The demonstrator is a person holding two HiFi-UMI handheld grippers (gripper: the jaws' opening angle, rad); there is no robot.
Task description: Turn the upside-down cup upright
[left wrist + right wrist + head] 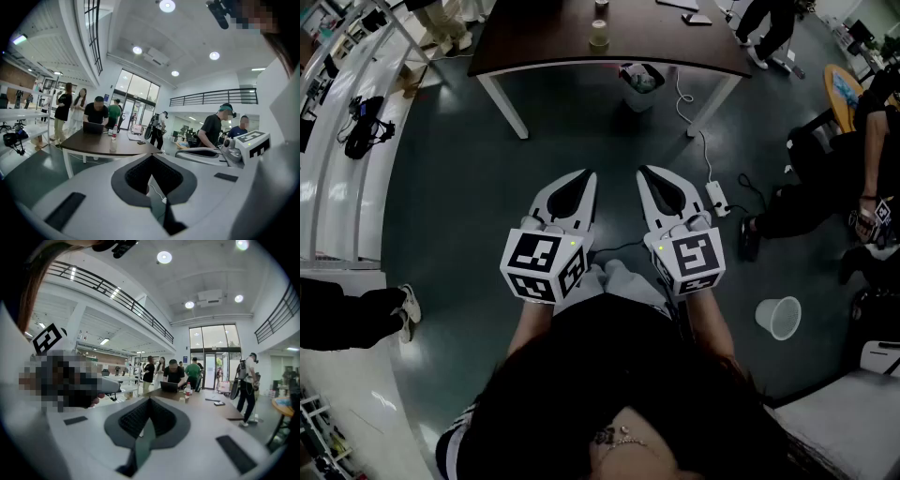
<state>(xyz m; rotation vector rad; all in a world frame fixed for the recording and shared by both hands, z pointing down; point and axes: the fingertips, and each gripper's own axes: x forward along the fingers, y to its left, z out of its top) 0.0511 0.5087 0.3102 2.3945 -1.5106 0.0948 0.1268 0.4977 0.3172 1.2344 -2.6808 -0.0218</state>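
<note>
A pale paper cup (pixel 599 36) stands near the front edge of a dark brown table (pixel 534 52), far ahead of both grippers. It is too small to tell which way up it is. The same cup (pixel 112 145) shows in the left gripper view, below a bottle (pixel 115 132). My left gripper (pixel 590 176) and right gripper (pixel 644 172) are side by side in front of my body, over the floor, pointing at the table. Both are shut with nothing between their jaws. In their own views the left gripper (pixel 151 157) and right gripper (pixel 150 399) show closed jaws.
A bin (pixel 640 84) stands under the table, and a cable runs to a power strip (pixel 715 197) on the floor. A clear plastic cup (pixel 779 317) lies on the floor at right. A phone (pixel 697 18) lies on the table. People stand around the table and sit at right.
</note>
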